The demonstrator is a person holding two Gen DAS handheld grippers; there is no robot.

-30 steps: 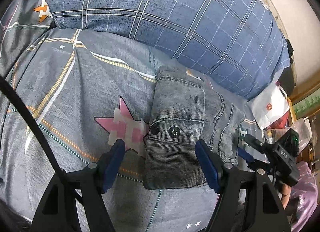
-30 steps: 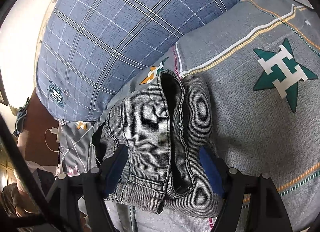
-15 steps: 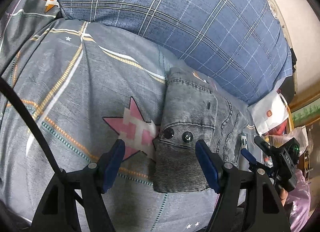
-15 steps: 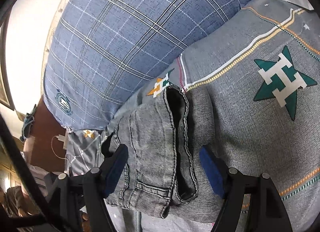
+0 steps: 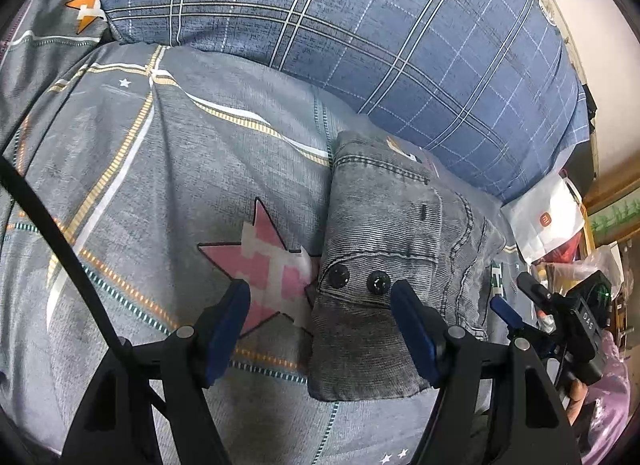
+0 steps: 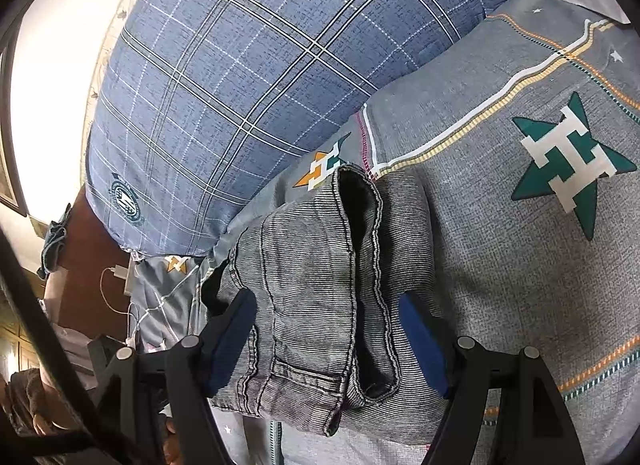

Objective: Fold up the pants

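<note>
The grey denim pants [image 5: 384,265] lie folded into a compact bundle on the grey patterned bedspread [image 5: 160,185], with two black buttons facing the left wrist view. My left gripper [image 5: 322,323] is open and empty, hovering just in front of the bundle's left edge. In the right wrist view the bundle [image 6: 320,285] shows its folded layers and an open waistband. My right gripper [image 6: 328,339] is open and empty, its blue pads on either side of the bundle's near end, not clamping it. The right gripper also shows in the left wrist view [image 5: 560,317].
A big blue plaid pillow [image 5: 360,25] lies behind the pants, also in the right wrist view [image 6: 260,65]. A white paper bag [image 5: 548,217] and clutter sit past the bed's right side. A charger and cable [image 6: 116,277] hang off the bed's edge.
Both grippers have drawn back slightly from the folded pants and drifted left. The pants have stayed still. Both grippers remain open.
</note>
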